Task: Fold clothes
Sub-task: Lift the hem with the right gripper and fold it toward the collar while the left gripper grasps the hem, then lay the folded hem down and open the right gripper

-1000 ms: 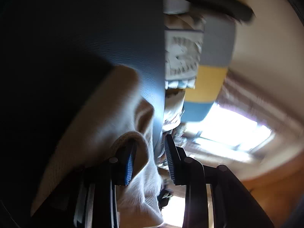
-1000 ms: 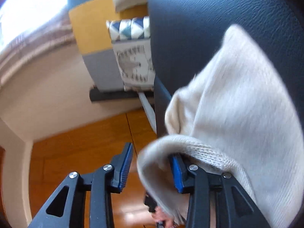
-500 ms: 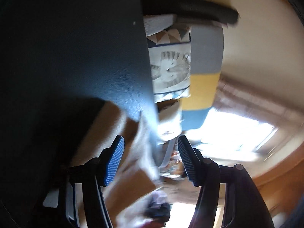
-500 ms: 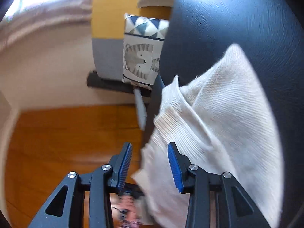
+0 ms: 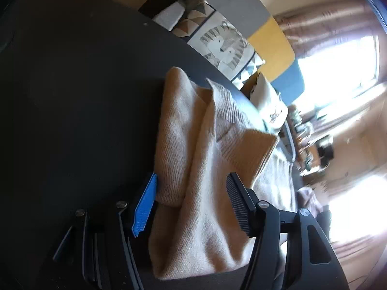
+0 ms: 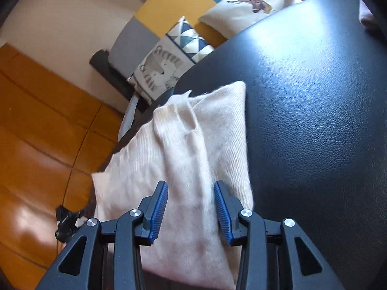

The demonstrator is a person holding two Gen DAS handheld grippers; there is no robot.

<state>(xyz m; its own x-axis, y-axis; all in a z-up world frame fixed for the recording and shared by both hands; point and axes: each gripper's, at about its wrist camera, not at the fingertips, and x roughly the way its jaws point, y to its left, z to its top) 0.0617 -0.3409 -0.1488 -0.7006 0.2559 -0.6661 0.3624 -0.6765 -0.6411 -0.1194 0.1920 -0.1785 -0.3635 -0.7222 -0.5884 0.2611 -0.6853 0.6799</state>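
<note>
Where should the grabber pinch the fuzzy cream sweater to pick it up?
Probably the ribbed hem corner of the cream sweater, which lifts clear of the black table, so a finger could slide under it. Come from the table edge side, where it overhangs. The left gripper and right gripper stand open over flat folded cloth, harder to pinch.

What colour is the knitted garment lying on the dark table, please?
Cream to light beige; the knitted garment shows best in the right wrist view.

Wooden floor (image 6: 36,133), bright window (image 5: 338,72)
</note>
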